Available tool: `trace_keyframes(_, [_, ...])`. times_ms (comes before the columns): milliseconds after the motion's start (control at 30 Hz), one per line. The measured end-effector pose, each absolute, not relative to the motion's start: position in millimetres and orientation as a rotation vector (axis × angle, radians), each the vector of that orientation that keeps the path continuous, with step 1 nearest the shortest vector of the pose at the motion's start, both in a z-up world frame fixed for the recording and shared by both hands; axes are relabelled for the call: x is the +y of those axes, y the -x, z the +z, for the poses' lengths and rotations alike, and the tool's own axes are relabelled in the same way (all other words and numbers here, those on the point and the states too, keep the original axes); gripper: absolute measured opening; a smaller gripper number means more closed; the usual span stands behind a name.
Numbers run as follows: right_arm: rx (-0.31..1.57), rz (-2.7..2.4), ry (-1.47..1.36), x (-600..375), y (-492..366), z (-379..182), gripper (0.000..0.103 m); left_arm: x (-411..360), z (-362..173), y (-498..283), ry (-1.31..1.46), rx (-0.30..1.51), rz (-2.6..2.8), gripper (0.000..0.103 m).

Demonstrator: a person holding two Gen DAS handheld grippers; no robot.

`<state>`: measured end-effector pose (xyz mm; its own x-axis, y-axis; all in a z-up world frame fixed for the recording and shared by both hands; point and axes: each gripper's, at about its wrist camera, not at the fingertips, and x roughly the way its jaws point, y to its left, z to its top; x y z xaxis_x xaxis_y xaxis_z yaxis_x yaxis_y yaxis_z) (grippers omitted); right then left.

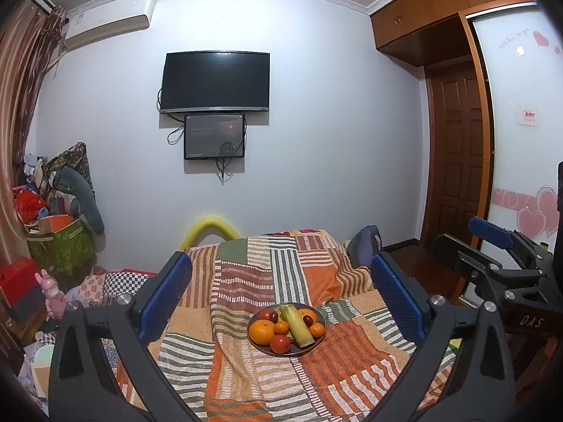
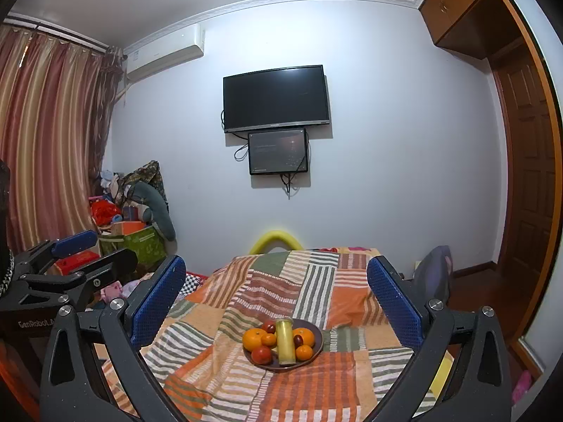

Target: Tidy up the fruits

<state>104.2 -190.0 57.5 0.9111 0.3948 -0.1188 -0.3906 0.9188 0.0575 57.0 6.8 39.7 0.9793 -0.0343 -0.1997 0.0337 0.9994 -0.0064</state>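
Observation:
A dark round plate [image 1: 309, 349] [image 2: 317, 345] rests on the patchwork bedcover ahead of both grippers. On it lie a large orange [image 1: 262, 331] [image 2: 254, 339], smaller oranges, red tomatoes [image 1: 280, 343] [image 2: 261, 354] and a pale yellow-green stalk piece [image 1: 297, 325] [image 2: 285, 343]. My left gripper [image 1: 280, 260] stands open, its blue pads wide apart with nothing between them, short of the plate. My right gripper [image 2: 276, 263] is open and empty too, also short of the plate. Each gripper shows at the edge of the other's view: the right one [image 1: 473, 242], the left one [image 2: 93, 251].
The striped patchwork cover [image 1: 246, 281] drapes a bed. Bags, boxes and toys [image 1: 56, 232] are piled at the left by the curtain. A yellow foam tube [image 1: 209, 227] curves behind the bed. A TV [image 1: 215, 82] hangs on the far wall; a wooden door [image 1: 457, 154] is right.

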Motion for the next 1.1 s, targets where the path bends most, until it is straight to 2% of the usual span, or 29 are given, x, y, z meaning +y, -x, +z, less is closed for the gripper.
trace_keyframes(1100, [0.123,0.391,-0.02,-190.2,-103.0,63.0,0.103,5.0,38.6,-57.2,0.008,0.208,-0.055,0.103])
